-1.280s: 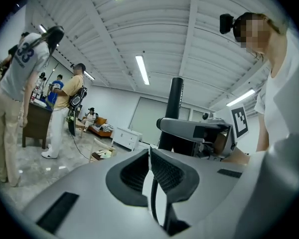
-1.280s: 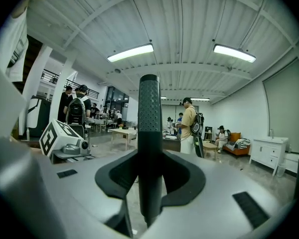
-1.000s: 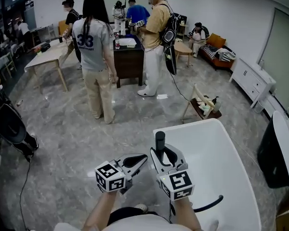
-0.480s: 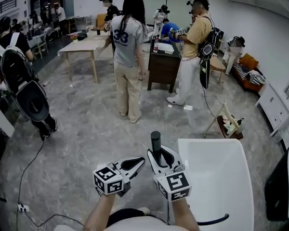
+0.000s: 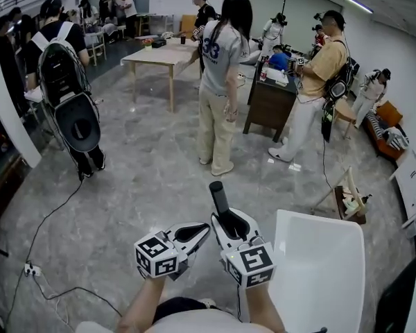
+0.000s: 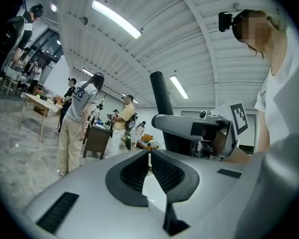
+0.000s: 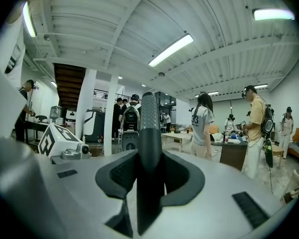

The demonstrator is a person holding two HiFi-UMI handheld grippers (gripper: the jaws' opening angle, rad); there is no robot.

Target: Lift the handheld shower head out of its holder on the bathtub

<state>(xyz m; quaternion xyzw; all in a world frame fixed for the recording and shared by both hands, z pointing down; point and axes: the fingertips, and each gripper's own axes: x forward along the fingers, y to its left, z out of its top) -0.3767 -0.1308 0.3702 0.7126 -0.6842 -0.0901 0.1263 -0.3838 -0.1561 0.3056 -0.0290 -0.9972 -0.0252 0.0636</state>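
The handheld shower head (image 5: 218, 198) is a dark cylindrical wand. It stands up out of my right gripper (image 5: 229, 220), whose jaws are shut on its lower part. In the right gripper view the shower head (image 7: 148, 128) rises straight between the pads, filling the right gripper (image 7: 149, 169). The white bathtub (image 5: 319, 269) lies to the right, below and behind the wand. My left gripper (image 5: 202, 229) is just left of the right one, shut and holding nothing. In the left gripper view its pads meet at the tip of the left gripper (image 6: 149, 153), with the shower head (image 6: 162, 96) beyond.
A person in a grey "33" shirt (image 5: 222, 82) stands ahead, another in a yellow shirt (image 5: 319, 82) beside a dark cabinet (image 5: 274, 103). A person with a backpack (image 5: 62, 82) is at the left. A cable (image 5: 48, 220) runs over the floor; a small wooden rack (image 5: 347, 200) is near the tub.
Both grippers have swung left together, the right one carrying the shower head. The bathtub has slid to the right of the view and more of the room's left side shows.
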